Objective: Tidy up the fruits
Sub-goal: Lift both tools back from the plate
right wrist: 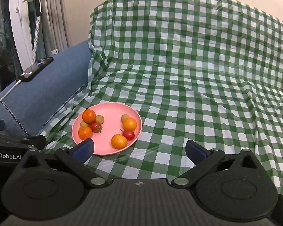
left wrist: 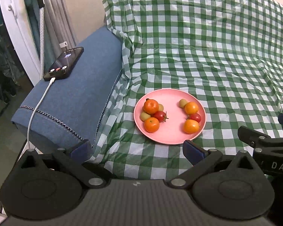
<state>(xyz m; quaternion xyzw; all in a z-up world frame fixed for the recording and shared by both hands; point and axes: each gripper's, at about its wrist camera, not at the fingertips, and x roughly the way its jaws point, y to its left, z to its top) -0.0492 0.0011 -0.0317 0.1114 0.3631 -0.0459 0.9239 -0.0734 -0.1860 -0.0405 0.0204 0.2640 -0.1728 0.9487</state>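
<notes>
- Pink and round, the plate (left wrist: 169, 139) is sitting on the green-checked plastic cloth (left wrist: 207, 56) that is covering the sofa seat, and it is carrying all the fruit in two loose clusters.
- The left-hand cluster is bunching two tangerines (left wrist: 151, 106), a cherry tomato (left wrist: 159, 116) and two pale green fruits (left wrist: 144, 116) so that they are touching one another; the right-hand cluster is stringing out one green fruit (right wrist: 125, 117), two tangerines (right wrist: 129, 124) and a tomato (right wrist: 128, 134) in a curve along the rim.
- The left gripper (left wrist: 136, 149) is hovering just short of the plate's near edge with its blue-padded fingers spread wide and nothing between them, probably lining up for a first pick.
- The right gripper (right wrist: 139, 148) is likewise standing agape and empty, its left finger overlapping the plate's near rim in its own view; whether it is touching the rim, I cannot tell.
- Both tools are waiting low and close, so sorting looks not yet begun.
- A phone (left wrist: 64, 64) is lying plugged in on the blue armrest (left wrist: 75, 103), well apart from the plate.
</notes>
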